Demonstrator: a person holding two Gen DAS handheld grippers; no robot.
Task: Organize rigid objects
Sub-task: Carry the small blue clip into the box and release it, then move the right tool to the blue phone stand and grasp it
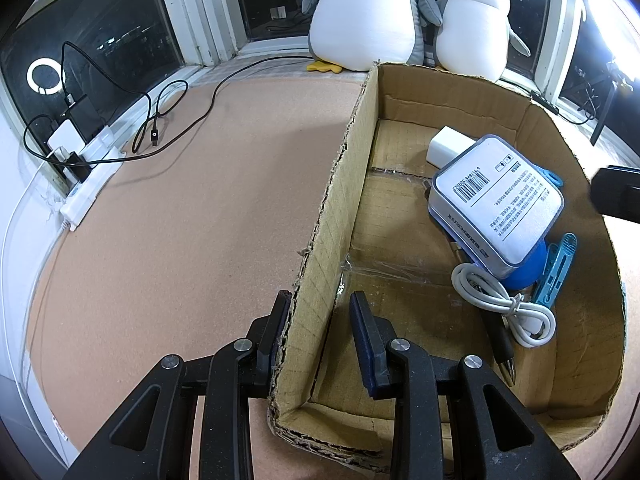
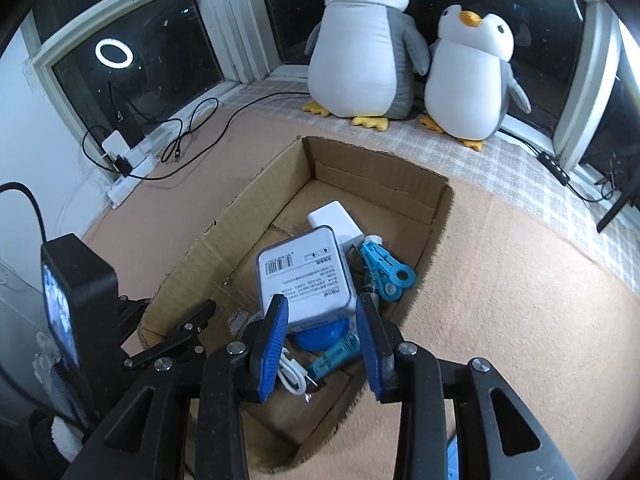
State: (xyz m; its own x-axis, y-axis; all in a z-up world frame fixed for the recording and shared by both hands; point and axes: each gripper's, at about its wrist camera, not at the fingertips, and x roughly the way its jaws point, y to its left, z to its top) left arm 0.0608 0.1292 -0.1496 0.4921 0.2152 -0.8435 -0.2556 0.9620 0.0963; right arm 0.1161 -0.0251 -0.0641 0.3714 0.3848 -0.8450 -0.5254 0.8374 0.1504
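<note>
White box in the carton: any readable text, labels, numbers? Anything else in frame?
Barcode label on the white box: the digits beside the bars are upside down and too blurred to read reliably.
Printed lines on the same label: too small to read.
Strip on the box's side: illegible.
Cardboard carton, penguin plushes: no text visible.

A cardboard box (image 2: pixel 436 216) sits mid-tabletop (image 2: pixel 500 288). In it, a labelled case (image 2: pixel 304 276) lies on a ball (image 2: pixel 320 334), a charger block (image 2: pixel 332 220) behind, clips (image 2: pixel 388 272) right, a coiled cable (image 1: pixel 504 304) in front. 2 plush penguins (image 2: pixel 360 48) sit behind the box, by the far edge.
</note>
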